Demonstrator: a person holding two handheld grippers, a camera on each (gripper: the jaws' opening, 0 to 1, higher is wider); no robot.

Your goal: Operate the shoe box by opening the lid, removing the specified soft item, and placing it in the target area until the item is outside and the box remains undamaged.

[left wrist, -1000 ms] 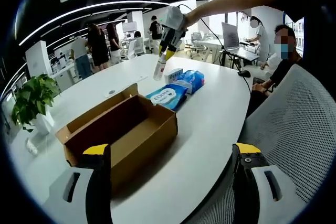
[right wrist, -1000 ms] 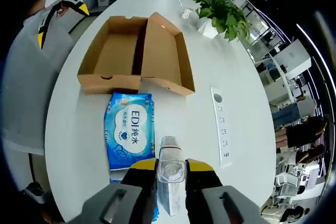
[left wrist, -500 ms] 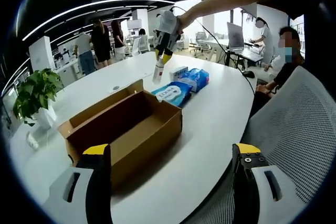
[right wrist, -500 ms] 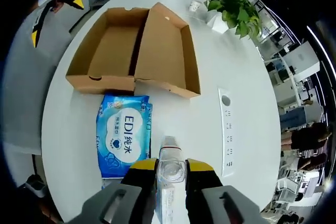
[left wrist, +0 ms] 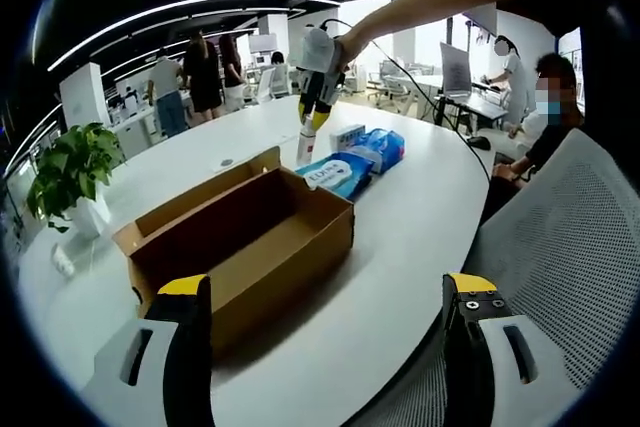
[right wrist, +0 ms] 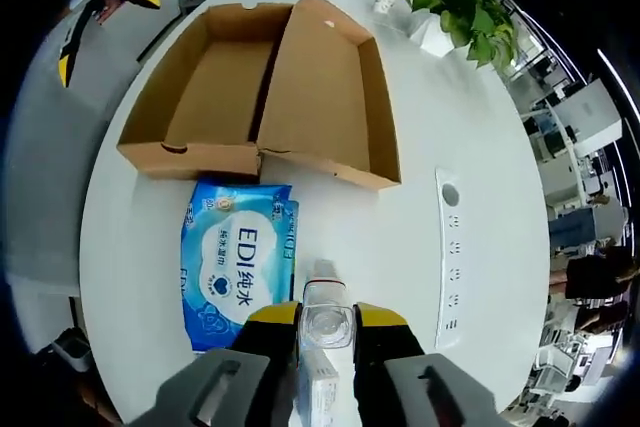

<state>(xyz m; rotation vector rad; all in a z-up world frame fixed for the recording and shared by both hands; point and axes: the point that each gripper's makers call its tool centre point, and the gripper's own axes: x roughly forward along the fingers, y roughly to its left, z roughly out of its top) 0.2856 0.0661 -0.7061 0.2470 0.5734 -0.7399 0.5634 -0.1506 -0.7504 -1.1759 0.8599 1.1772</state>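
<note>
Right gripper: clamping a small clear bottle above the table.
Left gripper: hanging wide apart, gripping nothing.
Wipes pack: lying outside the box, reading "EDI 纯水".
Shoe box: sitting open, just beside the pack.

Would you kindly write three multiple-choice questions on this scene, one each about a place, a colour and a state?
1. Where does the wipes pack lie?
A. inside the box
B. on the table beside the box
C. on the chair

2. What colour is the wipes pack?
A. blue
B. red
C. green

3. What state is the cardboard box in?
A. taped shut
B. crushed flat
C. open, nothing inside

Answers: 1 B, it rests on the white table against the box's outer wall. 2 A, its wrapper is blue. 3 C, the lid is folded back and both halves show bare cardboard.
</note>
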